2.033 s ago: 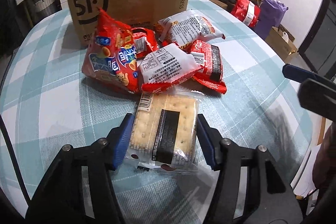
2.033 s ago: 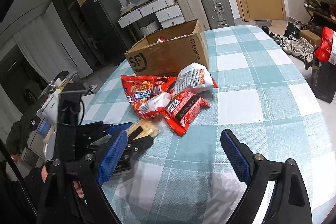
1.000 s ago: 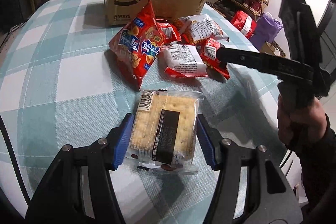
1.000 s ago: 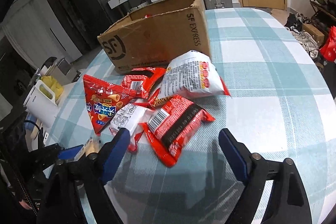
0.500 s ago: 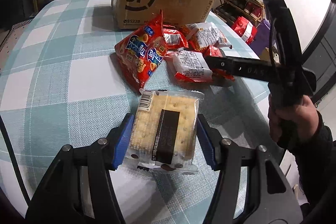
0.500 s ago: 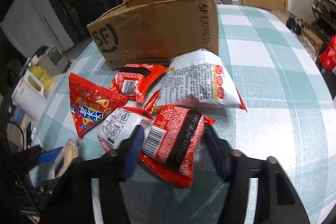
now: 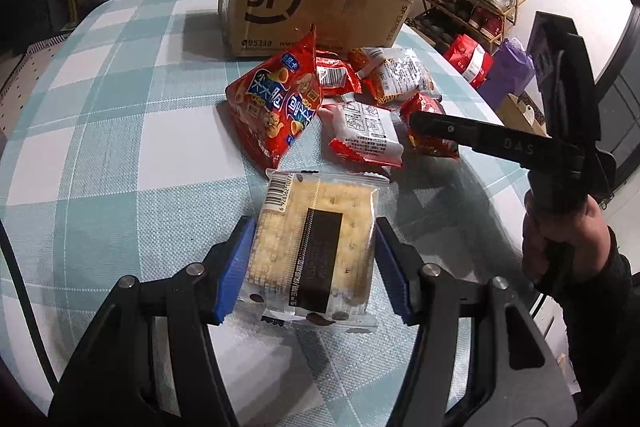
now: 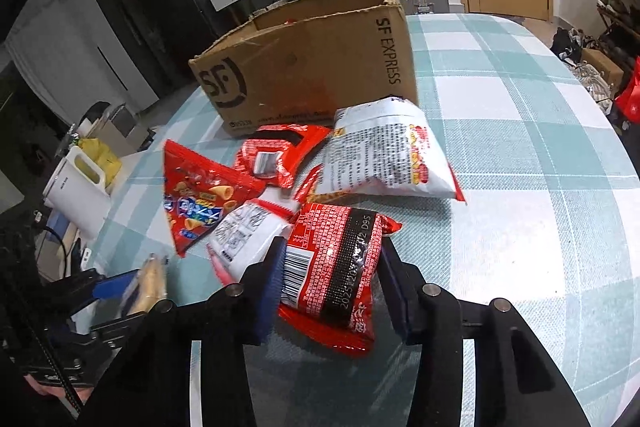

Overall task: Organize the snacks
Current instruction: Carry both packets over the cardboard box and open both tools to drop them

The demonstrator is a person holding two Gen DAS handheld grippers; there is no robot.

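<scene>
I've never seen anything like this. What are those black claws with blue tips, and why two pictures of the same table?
There is no robot here. A person holds a hand-operated gripping tool in each hand, and each carries a camera looking along its two fingers, so you get two views of one moment.

The left tool is clamped on a clear cracker packet. In that view the person's hand grips the other tool's handle. The right tool has just been closing and its pads now press a red snack packet with a black stripe.

More red and white snack bags lie piled on the checked tablecloth before an open cardboard box.
</scene>
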